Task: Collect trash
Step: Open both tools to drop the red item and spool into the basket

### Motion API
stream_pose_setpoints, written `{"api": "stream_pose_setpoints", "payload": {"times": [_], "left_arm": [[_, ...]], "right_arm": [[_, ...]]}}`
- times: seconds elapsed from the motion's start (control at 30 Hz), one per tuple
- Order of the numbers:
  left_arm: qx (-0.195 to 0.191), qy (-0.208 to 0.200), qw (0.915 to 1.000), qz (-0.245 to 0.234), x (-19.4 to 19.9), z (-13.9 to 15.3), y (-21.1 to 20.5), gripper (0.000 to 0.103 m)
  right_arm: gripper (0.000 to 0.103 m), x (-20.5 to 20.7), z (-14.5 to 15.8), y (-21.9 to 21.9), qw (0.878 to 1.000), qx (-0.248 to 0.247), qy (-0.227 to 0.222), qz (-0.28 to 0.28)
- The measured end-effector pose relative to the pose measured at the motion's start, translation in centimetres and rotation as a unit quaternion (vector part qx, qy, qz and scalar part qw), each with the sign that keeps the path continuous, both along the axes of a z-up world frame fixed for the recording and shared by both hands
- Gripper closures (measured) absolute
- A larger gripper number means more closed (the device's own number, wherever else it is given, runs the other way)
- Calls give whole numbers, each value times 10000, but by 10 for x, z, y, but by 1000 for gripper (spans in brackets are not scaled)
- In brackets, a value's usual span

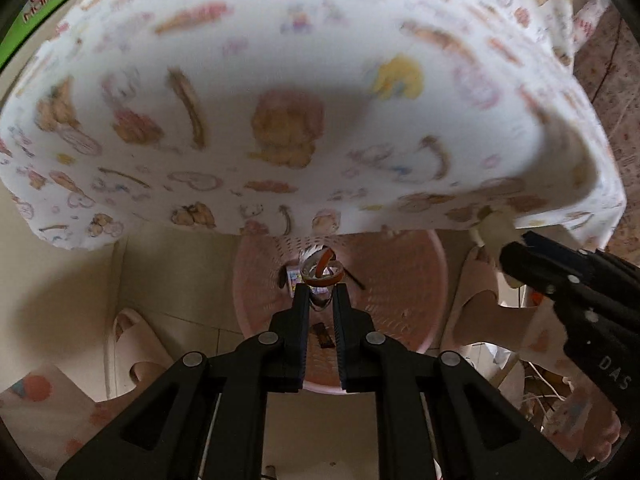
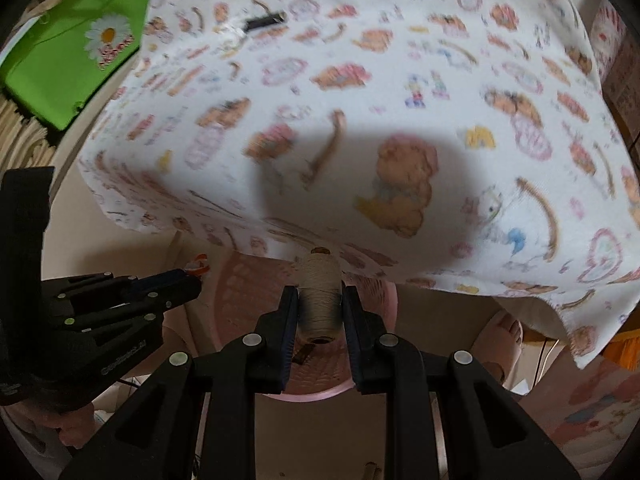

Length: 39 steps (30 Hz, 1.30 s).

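Item: thread spool (image 2: 320, 300), cream, clamped between the narrowed jaws of the right gripper (image 2: 320, 308); long axis ran along the fingers, far end toward the cartoon-print cloth (image 2: 360, 100). Item: clear orange-rimmed ring piece (image 1: 322, 270), pinched in the near-closed left gripper (image 1: 322, 292). Both hung over the pink basket (image 1: 400, 280) on the floor.
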<state>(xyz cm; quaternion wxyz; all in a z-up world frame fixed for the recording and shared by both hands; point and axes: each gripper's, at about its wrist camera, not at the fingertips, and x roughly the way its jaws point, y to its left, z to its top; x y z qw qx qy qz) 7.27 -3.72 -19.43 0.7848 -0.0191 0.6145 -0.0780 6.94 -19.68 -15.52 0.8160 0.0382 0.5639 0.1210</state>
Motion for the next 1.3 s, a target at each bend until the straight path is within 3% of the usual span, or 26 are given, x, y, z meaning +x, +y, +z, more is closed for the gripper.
{"api": "stream_pose_setpoints", "payload": {"times": [0.17, 0.5, 0.6, 0.67, 0.8, 0.87, 1.07, 1.3], "left_arm": [[109, 182, 9997, -95, 3, -18, -6, 92], [158, 466, 9984, -292, 5, -37, -21, 90], [181, 593, 9978, -250, 6, -44, -19, 78], [145, 640, 9977, -170, 7, -45, -16, 60], [92, 655, 9978, -5, 7, -39, -10, 50], [72, 652, 9978, 66, 7, -36, -6, 47], [200, 502, 9984, 183, 4, -16, 3, 46], [239, -174, 9994, 203, -5, 29, 14, 44]], "right_arm": [[79, 3, -20, 4, 9996, -263, 78, -51], [79, 10, -54, -3, 9975, -178, 666, -152], [79, 10, -58, -2, 9970, -187, 737, -172], [79, 12, -60, -1, 9962, -96, 842, -183], [75, 14, -61, -2, 9956, -60, 901, -262], [68, 14, -60, -2, 9958, -38, 862, -300], [68, 14, -42, -1, 9979, -53, 575, -293], [68, 5, 7, 1, 9995, 1, -231, -199]]}}
